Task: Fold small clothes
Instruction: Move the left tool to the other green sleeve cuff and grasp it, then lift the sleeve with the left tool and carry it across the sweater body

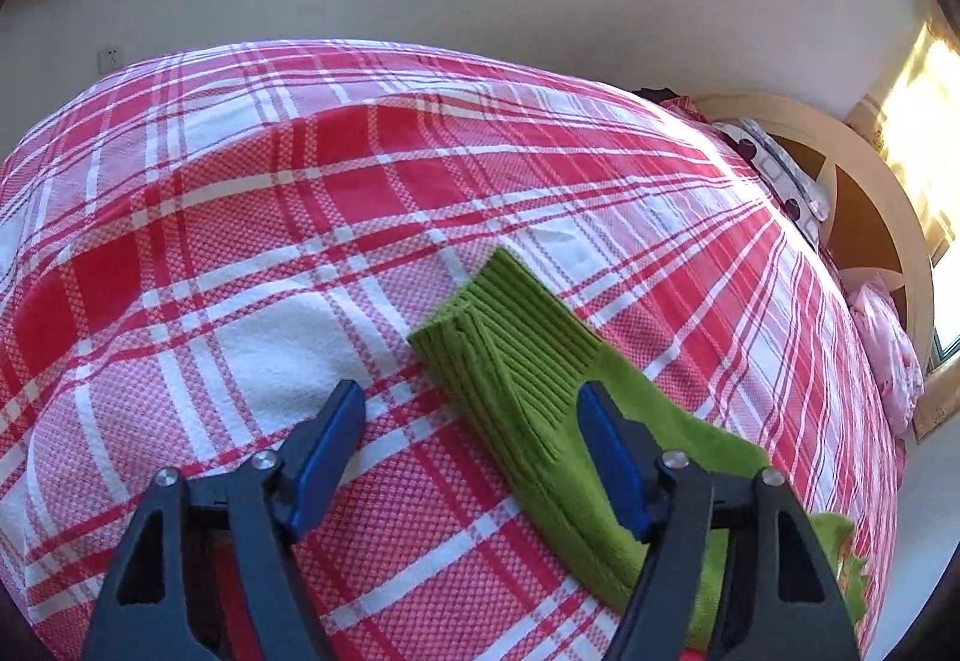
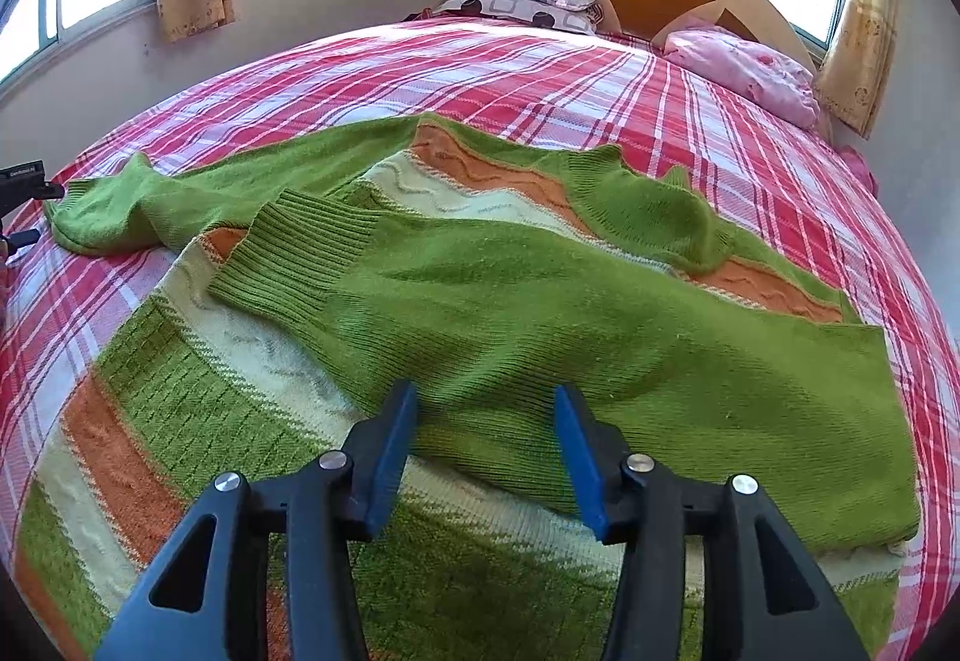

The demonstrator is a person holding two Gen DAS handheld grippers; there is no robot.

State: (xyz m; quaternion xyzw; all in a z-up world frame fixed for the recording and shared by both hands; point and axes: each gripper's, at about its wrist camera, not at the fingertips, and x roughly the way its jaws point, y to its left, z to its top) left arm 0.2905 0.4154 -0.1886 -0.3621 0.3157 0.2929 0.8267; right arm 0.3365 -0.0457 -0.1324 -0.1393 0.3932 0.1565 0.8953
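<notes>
A green sweater point(image 2: 540, 313) with orange and cream stripes lies flat on the red plaid bed cover point(image 2: 750, 120). One sleeve is folded over its middle. The right gripper point(image 2: 486, 427) is spread above that sleeve, holding nothing. The left gripper point(image 1: 471, 421) is spread too, holding nothing, by the other sleeve's cuff point(image 1: 492, 325).

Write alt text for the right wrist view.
A green sweater with orange and cream stripes lies on a red plaid bedspread, one sleeve folded across its body. The open right tool hangs over that sleeve.
</notes>
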